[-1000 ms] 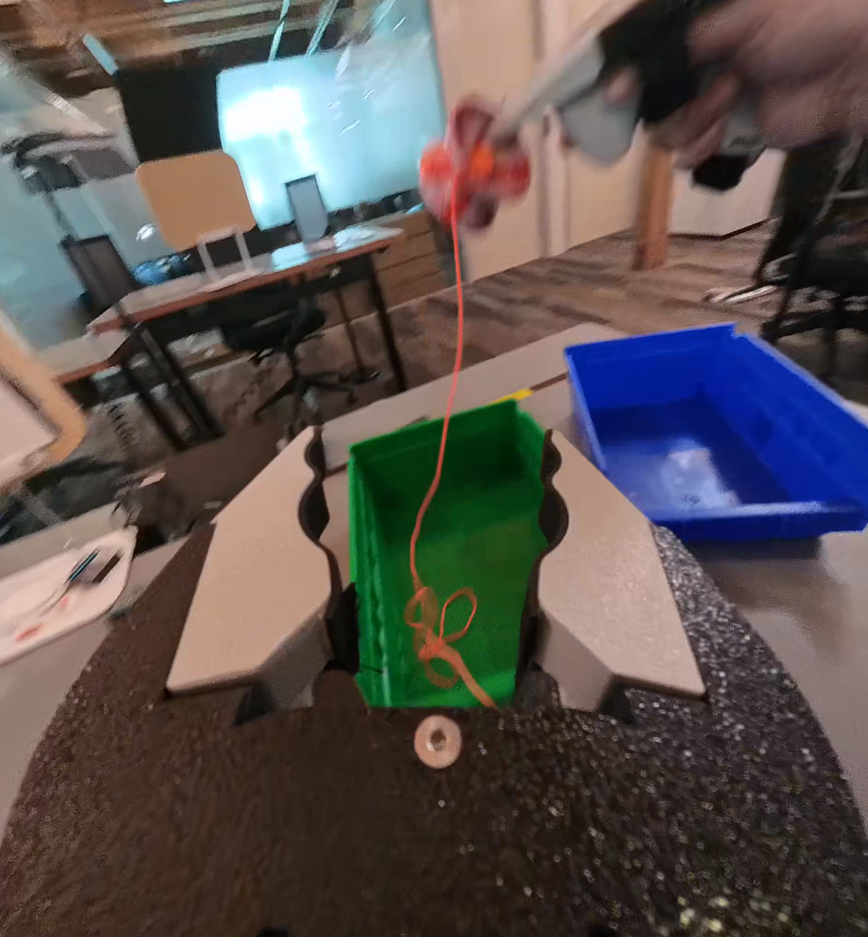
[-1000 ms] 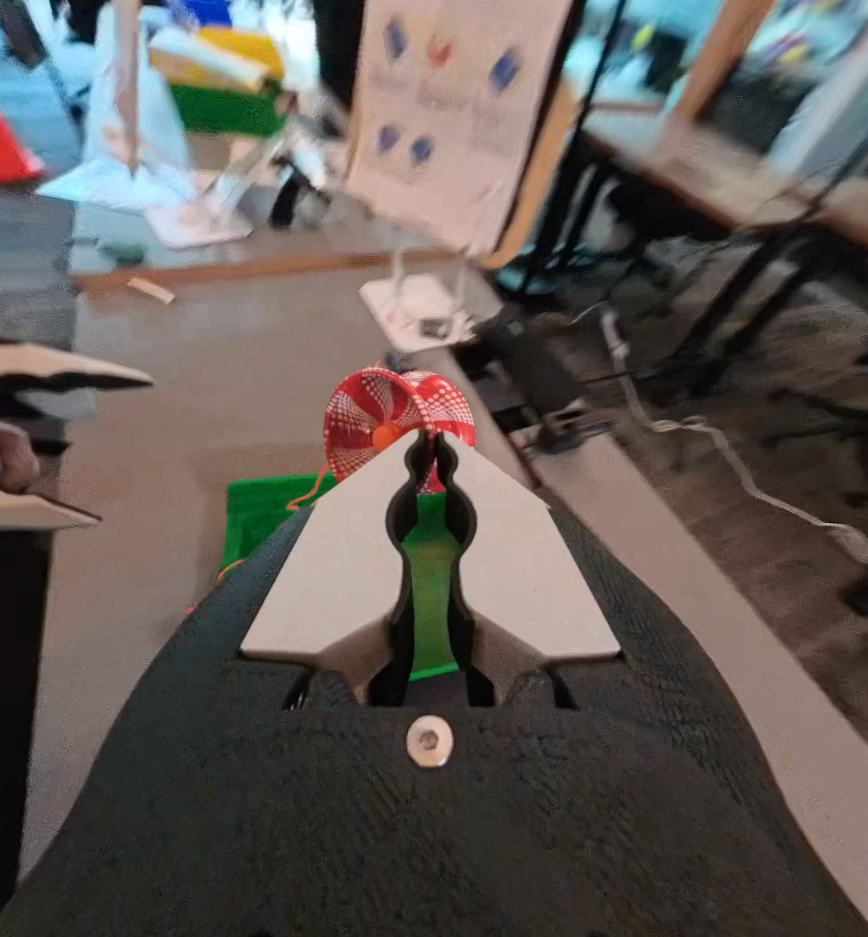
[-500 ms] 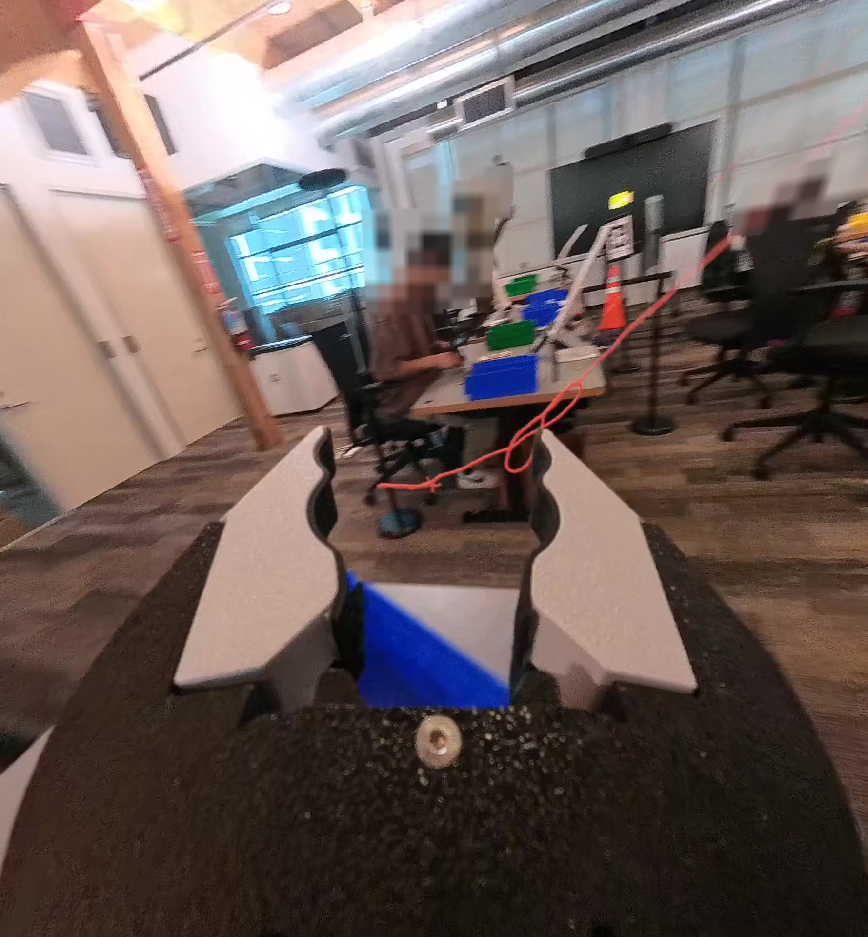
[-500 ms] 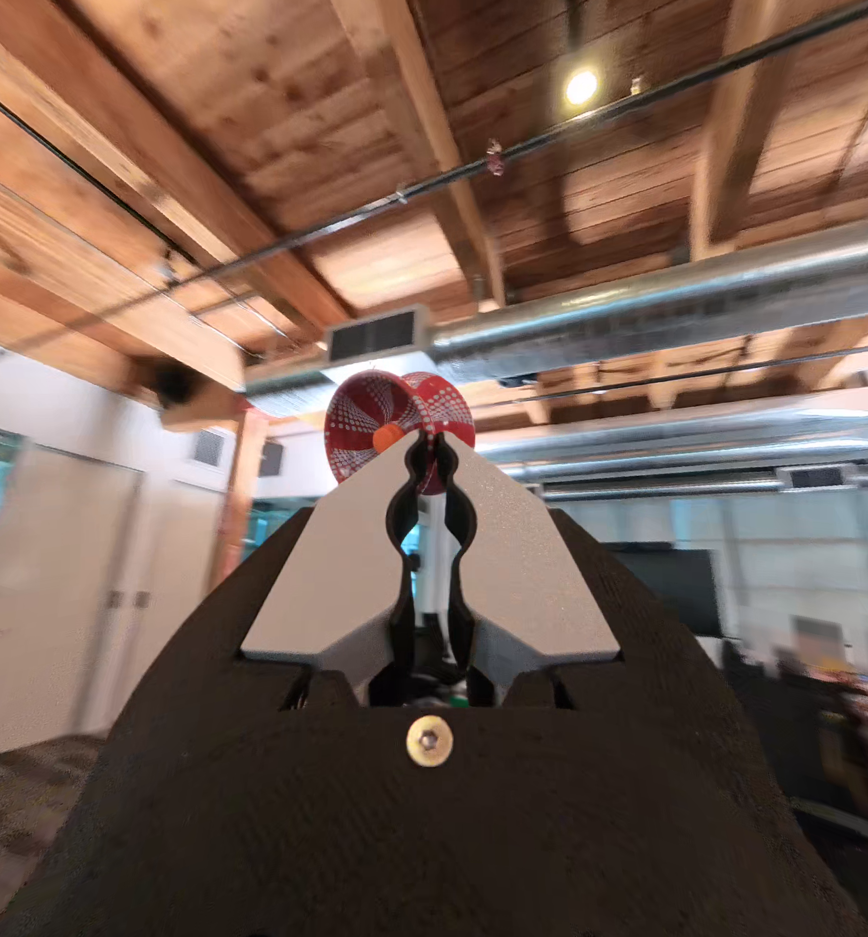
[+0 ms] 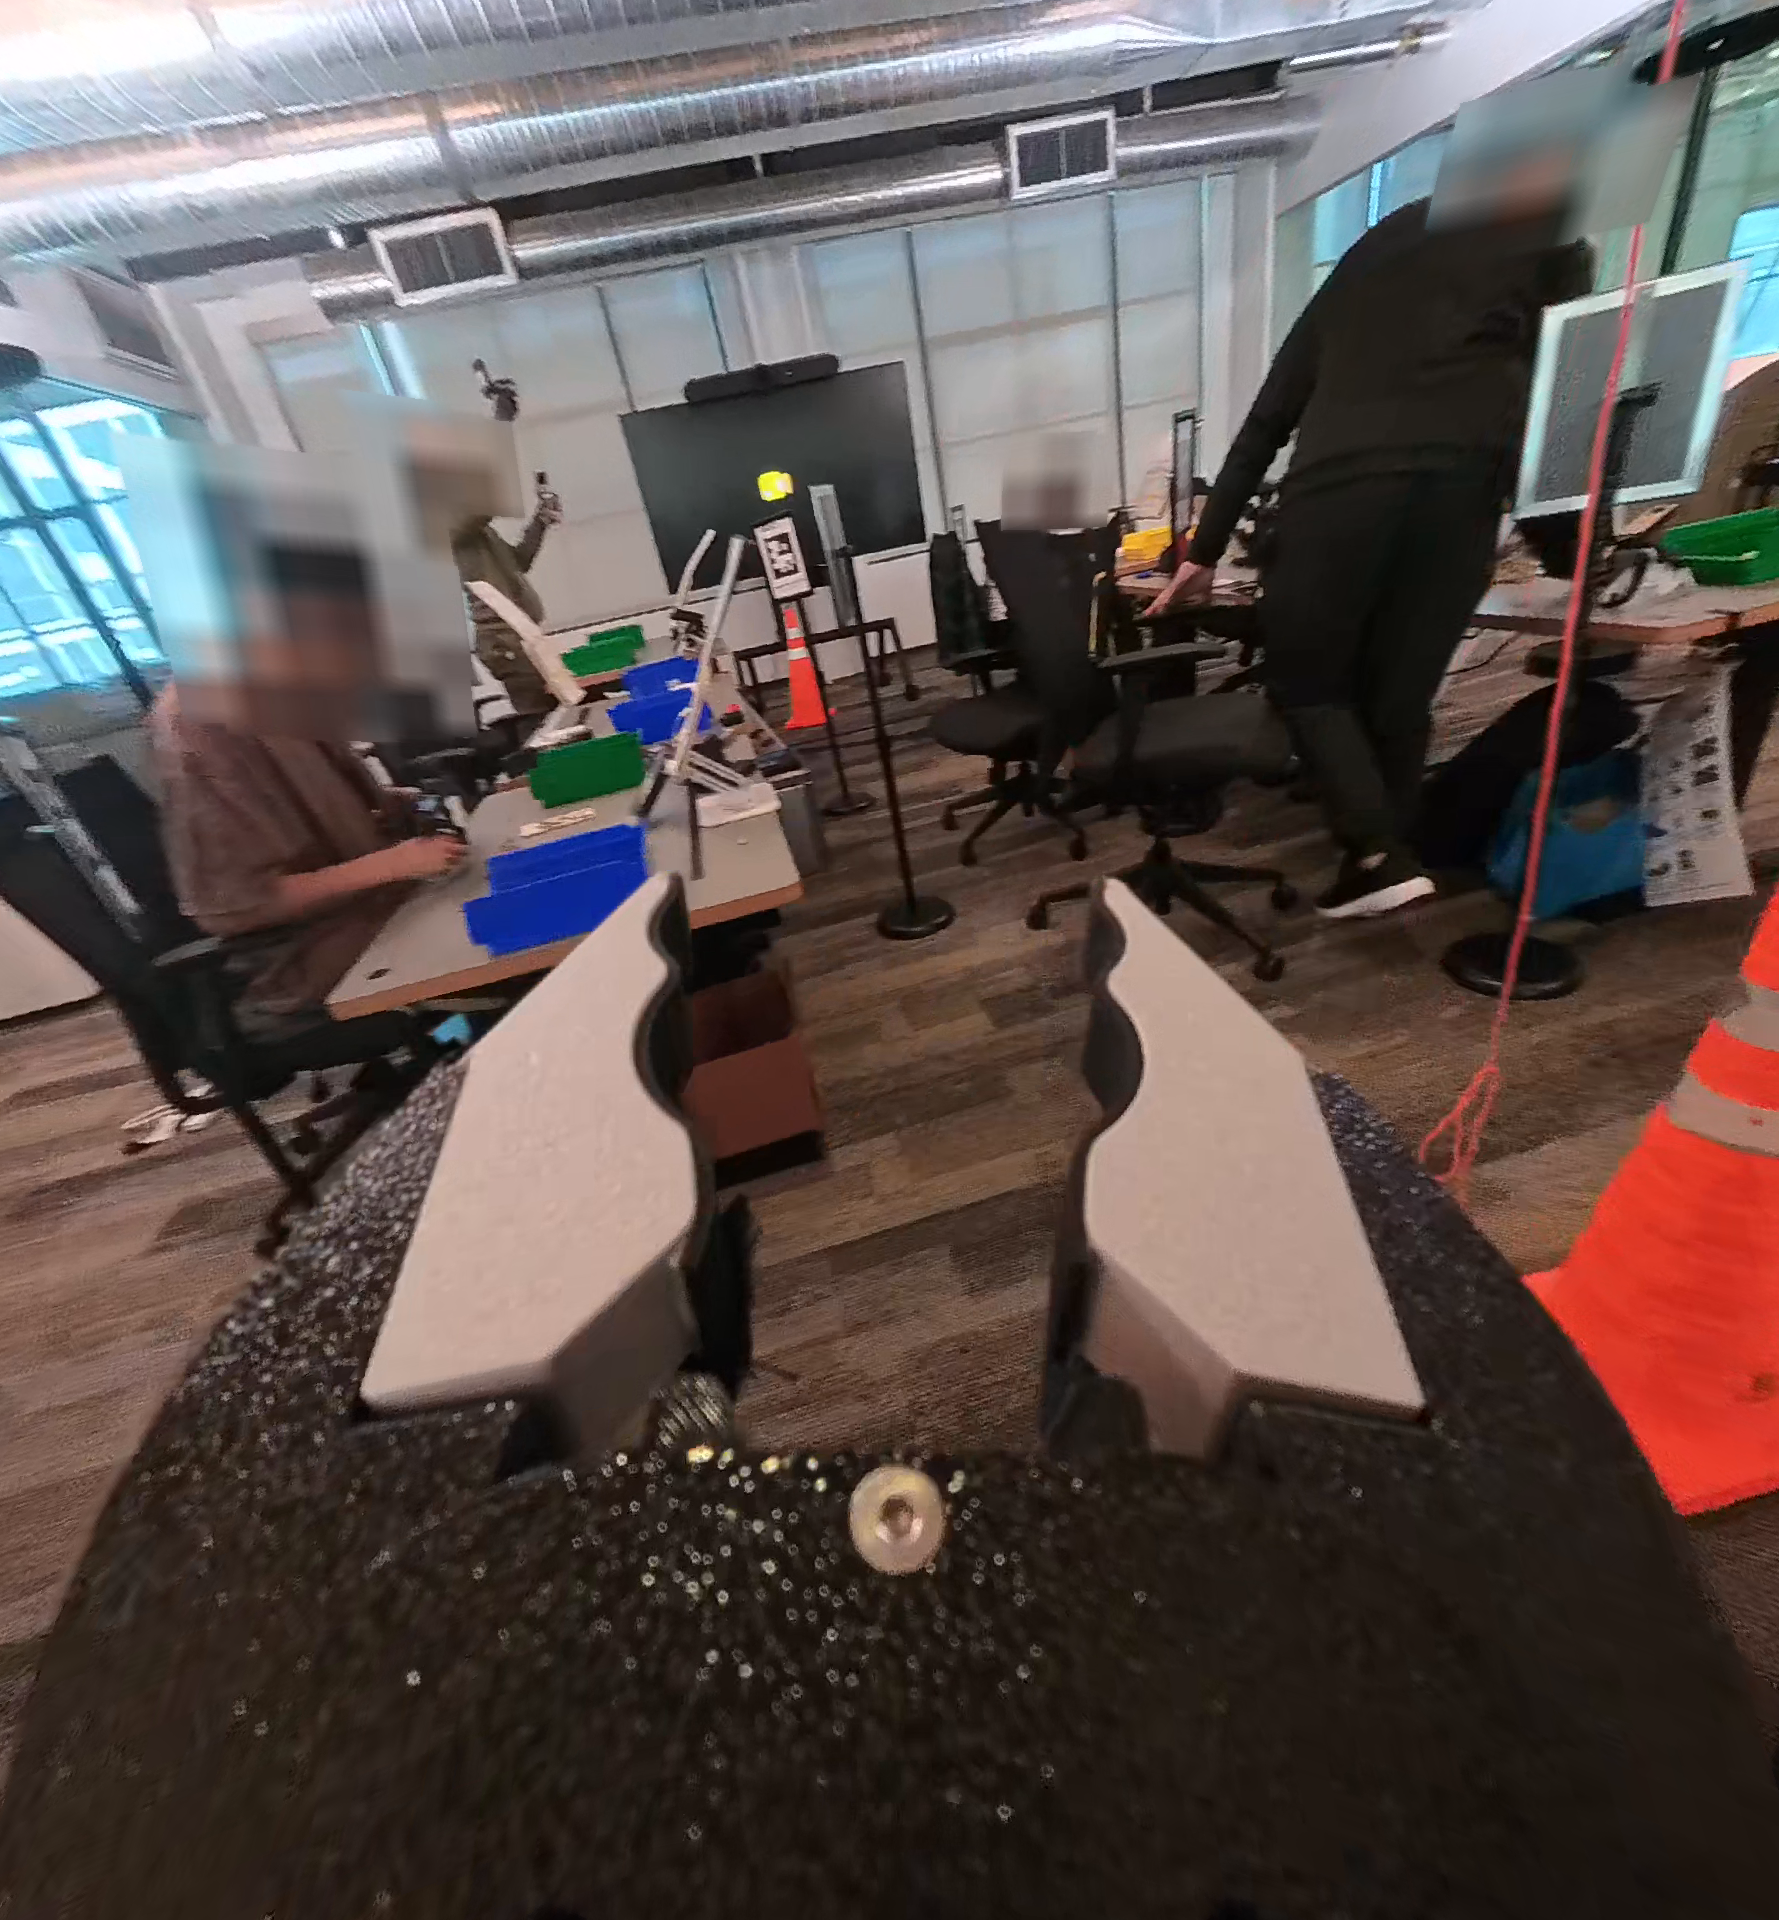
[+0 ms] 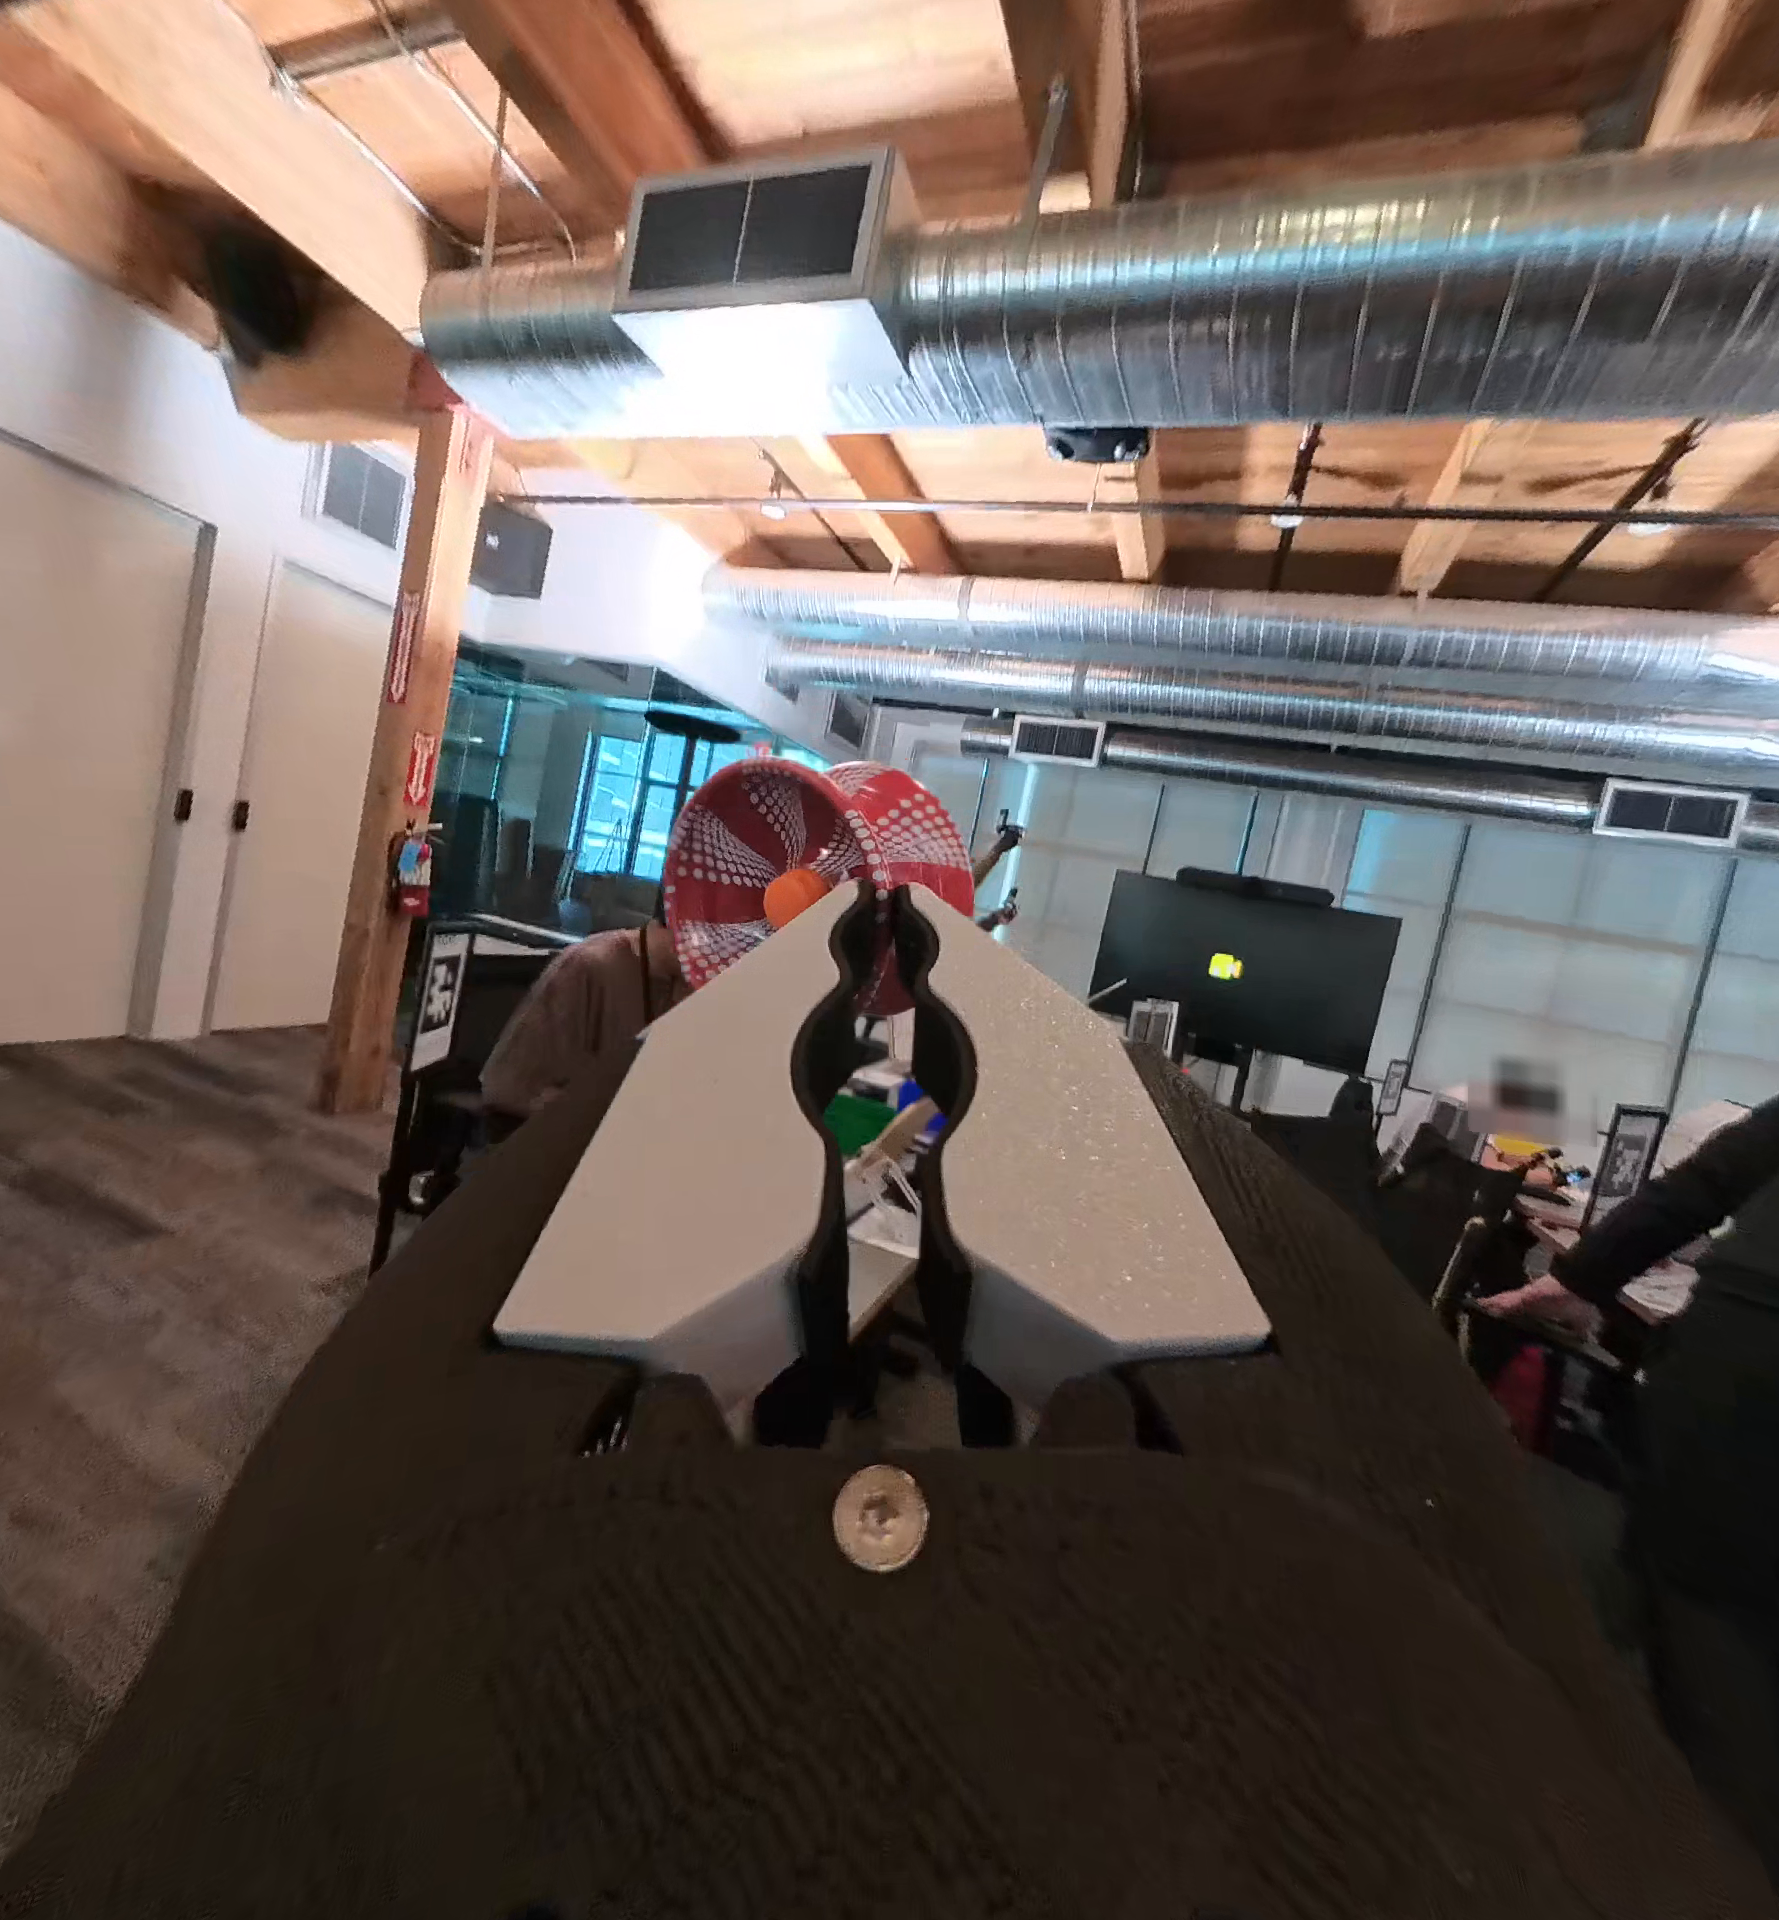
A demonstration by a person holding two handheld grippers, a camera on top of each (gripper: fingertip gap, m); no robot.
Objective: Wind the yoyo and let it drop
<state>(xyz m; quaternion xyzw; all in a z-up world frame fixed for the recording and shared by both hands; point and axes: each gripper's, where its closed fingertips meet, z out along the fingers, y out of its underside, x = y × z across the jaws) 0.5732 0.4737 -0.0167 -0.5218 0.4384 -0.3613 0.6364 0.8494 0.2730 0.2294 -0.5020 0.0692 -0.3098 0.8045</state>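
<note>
Two fingertips of the right gripper [image 6: 880,904] pinch the yoyo [image 6: 812,883] aloft so its string [image 5: 1581,582] hangs free – right of the left gripper [image 5: 885,914], gaping, empty.

Bright, even indoor light; daylight from window wall [image 5: 1010,343] at back, glowing pale. Glare on silver ducts [image 6: 1384,301]. Motion blur smears ceiling and picture edges in both views. Wide-angle bending toward edges. Soft, faint shadows on floor [image 5: 947,1060].
</note>
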